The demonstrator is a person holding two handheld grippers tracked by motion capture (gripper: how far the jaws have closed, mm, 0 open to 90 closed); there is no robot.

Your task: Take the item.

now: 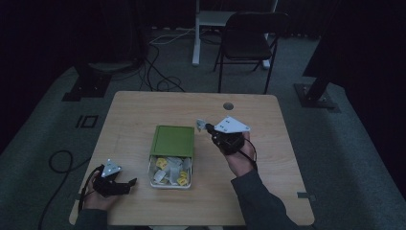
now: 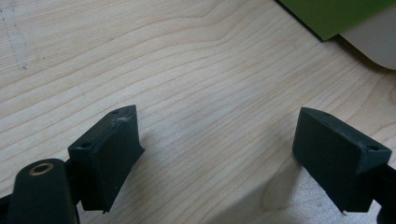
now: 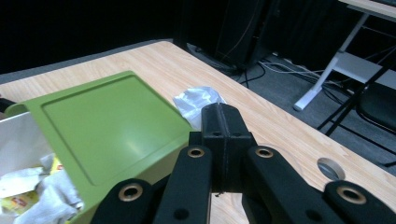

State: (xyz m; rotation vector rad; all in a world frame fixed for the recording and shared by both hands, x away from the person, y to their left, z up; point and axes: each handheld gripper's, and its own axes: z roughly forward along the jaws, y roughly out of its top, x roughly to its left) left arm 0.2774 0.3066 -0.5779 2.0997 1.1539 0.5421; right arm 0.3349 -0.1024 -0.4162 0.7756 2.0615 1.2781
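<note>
Dim grey carpet, a dark folding chair [image 1: 250, 38] and loose cables surrounded the pale wooden table [image 1: 143, 110] in the high view. On it stood a white rectangular box [image 1: 170, 178] of yellow-tagged tea sachets, its green hinged lid [image 1: 173, 141] thrown back. The right gripper [image 1: 203, 126] hung just beyond the lid's far corner, pinching a small crumpled white sachet [image 1: 200, 123]. The left gripper [image 1: 128, 184] rested low, near the box's side.

From the left gripper view, the jaws stood wide apart over bare wood with nothing between them; the green lid's corner [image 2: 336, 16] lay ahead and to one side.

From the right gripper view, the jaws were pressed together on the sachet [image 3: 197, 102], which bulged out past their tips, the lid [image 3: 109, 128] close beside and below them.

To finish well, I judge the sachet should be carried clear of the lid's edge and lowered onto open table before the jaws ease apart, so it neither snags nor drops back into the box.
</note>
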